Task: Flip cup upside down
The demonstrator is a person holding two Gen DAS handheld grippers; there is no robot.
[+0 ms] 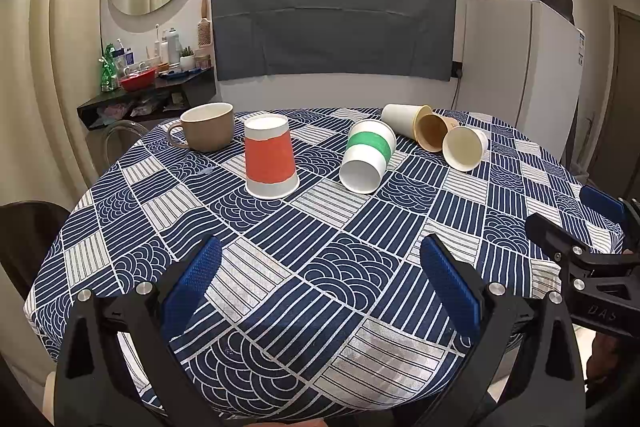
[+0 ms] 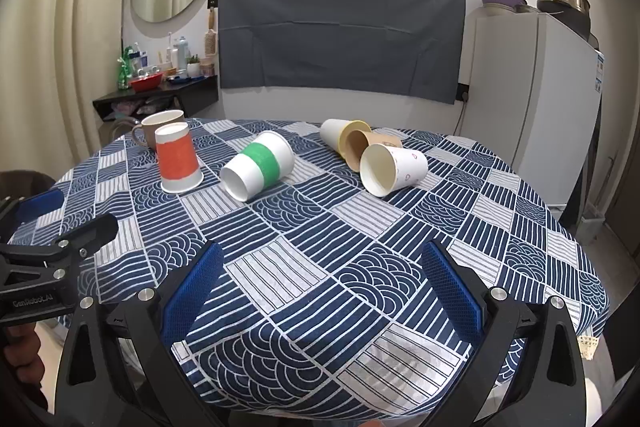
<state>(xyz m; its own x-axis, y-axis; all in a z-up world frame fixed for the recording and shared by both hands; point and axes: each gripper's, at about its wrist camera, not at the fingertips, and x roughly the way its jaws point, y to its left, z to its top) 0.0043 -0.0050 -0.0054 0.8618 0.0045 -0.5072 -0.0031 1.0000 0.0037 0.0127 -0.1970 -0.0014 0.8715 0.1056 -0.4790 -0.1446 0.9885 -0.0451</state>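
A red-banded paper cup (image 1: 271, 157) (image 2: 178, 159) stands upside down on the patterned tablecloth. A green-banded cup (image 1: 367, 155) (image 2: 258, 165) lies on its side, mouth toward me. Farther right lie a white and yellow cup (image 1: 404, 120) (image 2: 340, 135), a brown cup (image 1: 434, 131) (image 2: 360, 147) and a white cup with small hearts (image 1: 464, 147) (image 2: 392, 167), all on their sides. My left gripper (image 1: 320, 267) is open and empty above the near table edge. My right gripper (image 2: 320, 269) is open and empty, also at the near edge.
A brown ceramic mug (image 1: 206, 126) (image 2: 154, 125) stands upright at the back left. The round table (image 1: 304, 307) fills the view. A grey-covered panel (image 1: 332, 15), a white fridge (image 1: 520, 67) and a cluttered shelf (image 1: 148, 83) stand behind. The right gripper shows in the left wrist view (image 1: 592, 243).
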